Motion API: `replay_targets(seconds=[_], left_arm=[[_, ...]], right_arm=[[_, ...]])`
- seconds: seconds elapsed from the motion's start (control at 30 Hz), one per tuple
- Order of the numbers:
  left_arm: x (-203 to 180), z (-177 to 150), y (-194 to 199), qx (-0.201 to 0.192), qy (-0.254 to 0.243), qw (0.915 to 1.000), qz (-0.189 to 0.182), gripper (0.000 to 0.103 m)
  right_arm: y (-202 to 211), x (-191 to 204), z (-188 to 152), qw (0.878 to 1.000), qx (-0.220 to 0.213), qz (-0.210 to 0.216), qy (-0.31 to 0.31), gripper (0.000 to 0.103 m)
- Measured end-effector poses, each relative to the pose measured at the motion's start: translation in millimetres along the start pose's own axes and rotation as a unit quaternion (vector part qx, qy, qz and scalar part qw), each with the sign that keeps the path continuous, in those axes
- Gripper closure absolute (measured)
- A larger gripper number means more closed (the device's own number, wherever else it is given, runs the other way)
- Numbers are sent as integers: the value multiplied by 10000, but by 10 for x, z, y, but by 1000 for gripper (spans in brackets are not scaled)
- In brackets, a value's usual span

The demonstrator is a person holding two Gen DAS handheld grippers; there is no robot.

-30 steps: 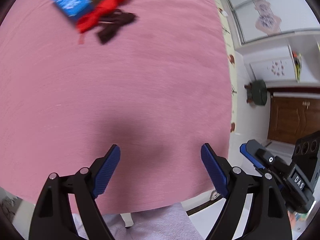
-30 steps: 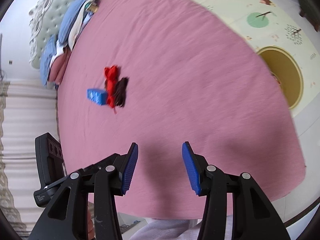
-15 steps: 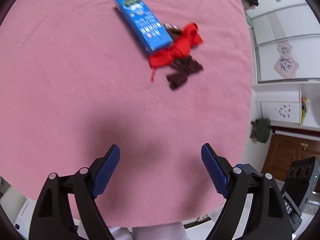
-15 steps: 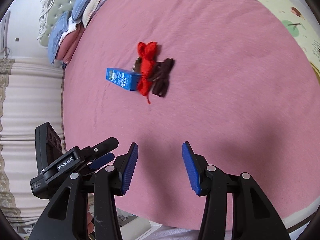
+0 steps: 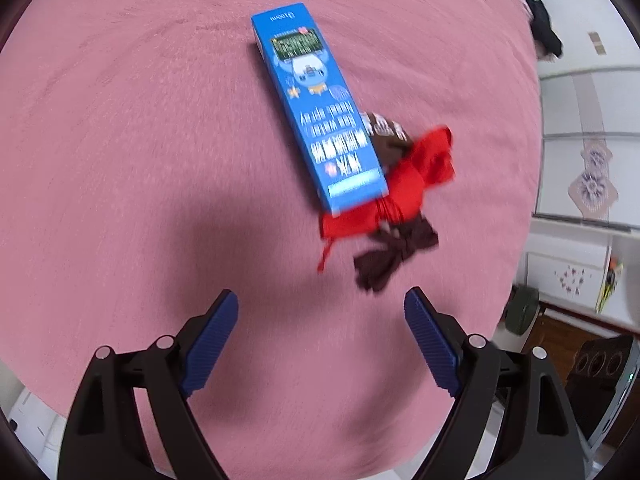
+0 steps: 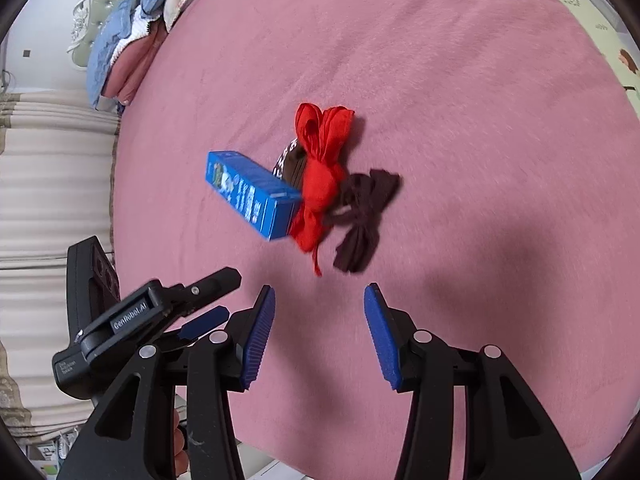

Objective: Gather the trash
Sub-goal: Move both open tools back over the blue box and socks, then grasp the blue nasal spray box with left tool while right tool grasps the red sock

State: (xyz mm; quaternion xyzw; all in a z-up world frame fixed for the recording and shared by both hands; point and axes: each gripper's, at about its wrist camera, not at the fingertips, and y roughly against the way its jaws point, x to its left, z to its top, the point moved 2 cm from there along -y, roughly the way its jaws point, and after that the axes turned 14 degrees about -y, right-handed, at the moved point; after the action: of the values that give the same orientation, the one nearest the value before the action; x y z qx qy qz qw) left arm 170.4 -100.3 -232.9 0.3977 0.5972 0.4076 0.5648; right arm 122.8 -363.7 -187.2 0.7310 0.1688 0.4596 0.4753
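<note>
Left gripper [image 5: 320,334]: jaws wide apart, empty. Right gripper [image 6: 319,330]: jaws parted, narrower, empty. Both hover over pink bedspread [image 5: 140,160]. Just beyond them, dark brown cloth [image 6: 360,216], touching red cloth [image 6: 320,176]. Blue box [image 5: 316,112] overlaps red cloth's end; brown wrapper [image 5: 386,136] wedged beside it.

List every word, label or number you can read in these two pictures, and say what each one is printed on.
"GenRobot.AI": white label on the left gripper's black body, right wrist view.
Small white label lower on that body: too small to read.
Blue box, brand word on its far end: upside down, not legible.
Blue box, white print on its face: blurred, unreadable.
Brown wrapper, white lettering: blurred, unreadable.
</note>
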Motion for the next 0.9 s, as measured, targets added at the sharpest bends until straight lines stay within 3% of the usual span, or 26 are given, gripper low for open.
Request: replay_targets(seconds=[0.3, 0.43, 0.57, 0.73, 0.83, 0.87, 0.9], left_arm=[[154, 629, -308, 65, 481, 9987, 155, 17], [234, 801, -471, 171, 663, 9974, 215, 16], [282, 930, -594, 209, 875, 9959, -50, 16], [287, 1071, -734, 338, 818, 9959, 159, 16], [329, 1115, -804, 360, 859, 9954, 203, 28], [341, 1124, -822, 366, 844, 9954, 260, 39], [351, 1141, -832, 370, 843, 9954, 282, 48]], right_arm=[[-421, 142, 423, 9998, 93, -168, 40, 57], [-578, 211, 566, 9996, 86, -253, 101, 57], [-739, 307, 692, 9987, 111, -405, 286, 57], [-921, 380, 764, 9968, 179, -605, 490, 57], [-1024, 407, 781, 9957, 205, -711, 551, 58], [-1053, 406, 781, 9954, 232, -735, 565, 60], [-1078, 404, 774, 9949, 245, -786, 579, 69]])
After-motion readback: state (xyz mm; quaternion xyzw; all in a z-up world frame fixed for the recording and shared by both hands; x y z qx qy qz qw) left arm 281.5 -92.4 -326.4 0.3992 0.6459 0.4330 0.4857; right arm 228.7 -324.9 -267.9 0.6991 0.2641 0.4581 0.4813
